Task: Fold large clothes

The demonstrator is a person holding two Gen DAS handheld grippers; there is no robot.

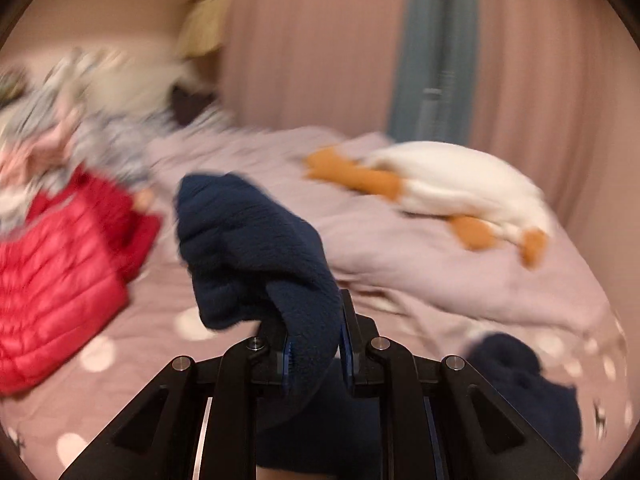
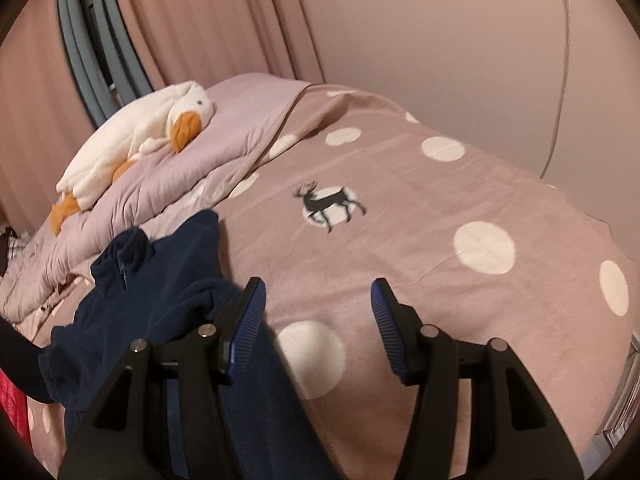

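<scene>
A navy fleece garment (image 1: 256, 240) is clamped between the pads of the left gripper (image 1: 314, 344), its bunched fabric lifted above the bed at 12 o'clock from the fingers. More of the same fleece is draped at 9 o'clock from the right gripper (image 2: 318, 320), whose jaws are held apart with nothing between them above the dotted pink bedcover (image 2: 440, 240). A deer print (image 2: 328, 206) is seen at 12 o'clock from that gripper. A plush goose (image 2: 136, 136) is laid on a folded lilac quilt (image 2: 224, 148) at 10 o'clock. In the blurred left view, a red quilted jacket (image 1: 56, 280) is placed at 9 o'clock.
</scene>
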